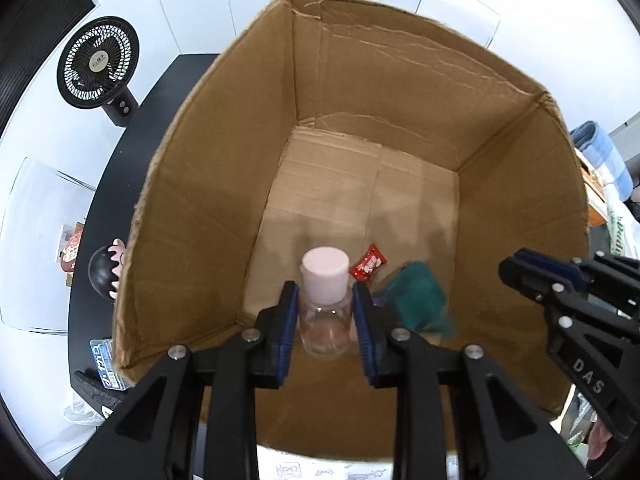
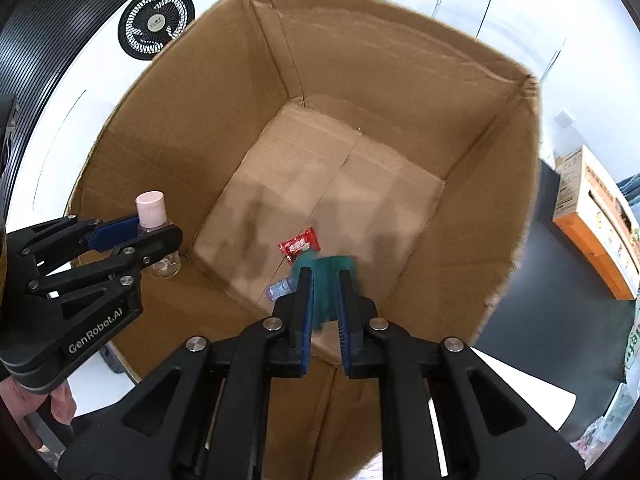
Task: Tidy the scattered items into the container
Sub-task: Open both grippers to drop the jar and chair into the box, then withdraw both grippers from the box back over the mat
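Observation:
A tall open cardboard box (image 1: 224, 168) (image 2: 472, 240) fills both views. My left gripper (image 1: 326, 312) (image 2: 134, 236) is shut on a clear bottle with a pink cap (image 1: 325, 300) (image 2: 154, 228) and holds it over the box's near left side. My right gripper (image 2: 324, 300) (image 1: 520, 276) is open above the box; a blurred teal item (image 2: 328, 280) (image 1: 420, 300) lies between and below its fingers, apparently falling free. On the box floor lie a red candy wrapper (image 1: 369, 263) (image 2: 300, 244) and a small purple-labelled bottle (image 2: 282, 288).
A black fan (image 1: 98, 66) (image 2: 156, 20) stands beyond the box on the left. A black-and-pink toy (image 1: 106, 270) and a blue packet (image 1: 106, 364) lie on the black table (image 1: 120, 184) left of the box. An orange carton (image 2: 592, 216) sits at the right.

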A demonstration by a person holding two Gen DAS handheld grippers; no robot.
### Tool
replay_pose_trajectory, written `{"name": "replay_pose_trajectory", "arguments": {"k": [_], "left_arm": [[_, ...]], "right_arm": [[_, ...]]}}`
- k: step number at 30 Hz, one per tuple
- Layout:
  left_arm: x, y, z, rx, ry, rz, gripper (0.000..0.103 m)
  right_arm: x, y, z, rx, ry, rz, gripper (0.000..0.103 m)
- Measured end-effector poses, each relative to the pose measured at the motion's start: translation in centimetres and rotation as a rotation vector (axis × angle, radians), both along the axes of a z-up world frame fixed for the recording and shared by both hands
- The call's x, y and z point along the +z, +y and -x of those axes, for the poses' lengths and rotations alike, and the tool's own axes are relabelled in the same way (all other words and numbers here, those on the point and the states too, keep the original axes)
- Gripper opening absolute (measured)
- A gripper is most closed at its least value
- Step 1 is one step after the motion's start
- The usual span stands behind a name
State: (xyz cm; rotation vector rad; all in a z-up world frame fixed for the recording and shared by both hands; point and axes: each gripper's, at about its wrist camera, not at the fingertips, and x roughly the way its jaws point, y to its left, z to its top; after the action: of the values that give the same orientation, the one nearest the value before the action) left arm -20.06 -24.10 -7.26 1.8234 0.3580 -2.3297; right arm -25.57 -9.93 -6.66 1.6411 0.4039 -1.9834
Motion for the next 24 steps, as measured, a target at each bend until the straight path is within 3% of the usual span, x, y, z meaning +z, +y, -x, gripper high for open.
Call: {"name": "replay_pose_trajectory", "arguments": {"k": [1, 2, 3, 4, 8, 12, 16, 24], "left_arm": [[0.2, -0.1, -0.1, 0.002, 0.003, -0.010, 0.038], [0.4, -0.2, -0.3, 0.006, 0.006, -0.017, 0.046], [0.6, -0.3, -0.5, 0.010, 0.009, -0.023, 0.067], [0.9, -0.3, -0.7, 0.011, 0.015, -0.013, 0.082], [1.8, -0.5, -1.4, 0.016, 0.023, -0.016, 0.091], [3.2, -0.6, -2.1, 0.024, 0.041, 0.008, 0.100], [4.7, -0.2, -2.8, 0.015, 0.054, 0.019, 0.101], [8.7, 1.8, -5.1, 0.011, 0.110, 0.040, 0.102]], "right_arm": [[0.2, 0.1, -0.1, 0.000, 0.010, -0.006, 0.026], [0.4, 0.2, -0.2, -0.002, 0.016, -0.007, 0.045], [0.7, 0.3, -0.4, -0.005, 0.020, -0.004, 0.061], [0.9, 0.4, -0.6, -0.006, 0.027, -0.001, 0.065], [1.9, 1.2, -0.9, -0.031, 0.045, 0.023, 0.077], [3.0, 1.5, -1.6, -0.031, 0.049, 0.054, 0.101], [4.6, 1.6, -2.8, -0.012, 0.116, 0.035, 0.103], [8.0, 5.0, -4.9, -0.038, 0.159, 0.057, 0.103]]}}
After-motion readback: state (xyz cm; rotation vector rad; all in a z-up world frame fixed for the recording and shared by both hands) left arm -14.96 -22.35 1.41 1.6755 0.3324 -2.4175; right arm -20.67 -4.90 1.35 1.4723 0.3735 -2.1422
